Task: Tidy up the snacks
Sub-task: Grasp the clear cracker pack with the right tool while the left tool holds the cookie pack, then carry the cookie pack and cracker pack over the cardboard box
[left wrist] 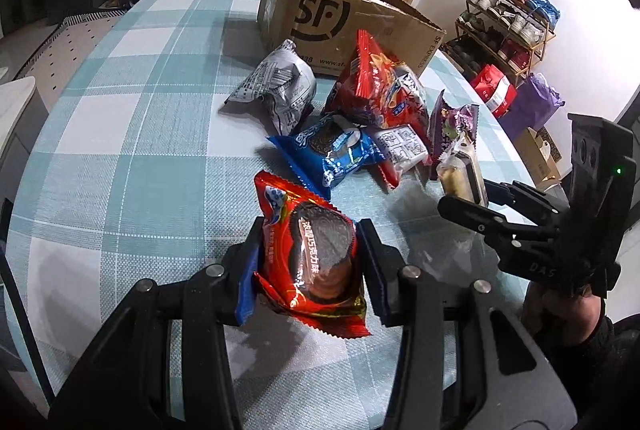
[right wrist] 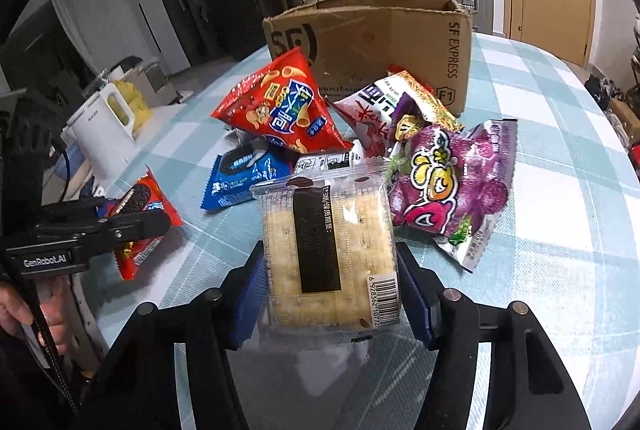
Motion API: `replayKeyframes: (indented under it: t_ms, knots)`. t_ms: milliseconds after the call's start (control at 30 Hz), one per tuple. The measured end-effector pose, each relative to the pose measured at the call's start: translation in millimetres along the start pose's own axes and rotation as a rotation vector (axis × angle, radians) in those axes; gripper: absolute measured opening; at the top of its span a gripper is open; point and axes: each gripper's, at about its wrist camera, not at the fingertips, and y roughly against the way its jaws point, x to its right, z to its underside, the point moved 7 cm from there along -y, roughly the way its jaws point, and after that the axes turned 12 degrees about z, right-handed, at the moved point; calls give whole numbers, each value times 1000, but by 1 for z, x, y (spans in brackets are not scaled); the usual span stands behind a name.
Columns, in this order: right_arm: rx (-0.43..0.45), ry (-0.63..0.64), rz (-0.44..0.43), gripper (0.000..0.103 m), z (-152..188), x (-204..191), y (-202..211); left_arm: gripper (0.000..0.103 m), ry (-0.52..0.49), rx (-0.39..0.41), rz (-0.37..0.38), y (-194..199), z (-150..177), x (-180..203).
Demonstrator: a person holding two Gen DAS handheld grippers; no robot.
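Note:
My left gripper (left wrist: 310, 254) is shut on a red cookie packet (left wrist: 316, 262), held just above the checked tablecloth; the packet also shows in the right wrist view (right wrist: 142, 205). My right gripper (right wrist: 330, 278) is shut on a clear cracker pack (right wrist: 330, 254) with a black label, seen edge-on in the left wrist view (left wrist: 462, 173). Behind lie a blue cookie packet (left wrist: 334, 149), a red chip bag (right wrist: 276, 109), a purple candy bag (right wrist: 452, 189), a grey foil bag (left wrist: 276, 85) and a white-red bag (right wrist: 384, 105). An open SF cardboard box (left wrist: 340, 21) stands behind the pile.
The table (left wrist: 120, 149) has a blue-white checked cloth. A white kettle (right wrist: 104, 133) stands at its left edge in the right wrist view. A shoe rack (left wrist: 508, 17) and bags (left wrist: 496, 89) stand on the floor beyond the table's right side.

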Motion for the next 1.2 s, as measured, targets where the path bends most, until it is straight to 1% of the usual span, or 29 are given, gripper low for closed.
replayKeyframes:
  t_ms: [300,400,467,600,733,833,967,1067,1200]
  knots:
    - [30,-16,-12,62,-1,3,19,41,-15,20,8,10,-5,12]
    - [43,-40,-39,62,-4,5,28,41,-29,17,23,12,-8,19]
    - [47,-87,-86,62,-7,7,35,41,-36,17,40,14,-11,24]
    - [71,-130,-113,62,-14,11,49,41,-51,31,57,19,-20,34]
    - [100,-148,-137,62,-23,12,66,41,-65,44,84,23,-34,45]
    - [115,-147,-150,62,-30,11,76,41,-86,58,90,26,-44,52]
    - [136,-146,-149,62,-39,13,85,41,-118,66,99,27,-61,62]
    - [151,-148,-148,62,-48,17,87,41,-134,65,82,24,-74,66]
    - [173,-141,-139,62,-65,23,89,41,-131,51,109,17,-94,70]
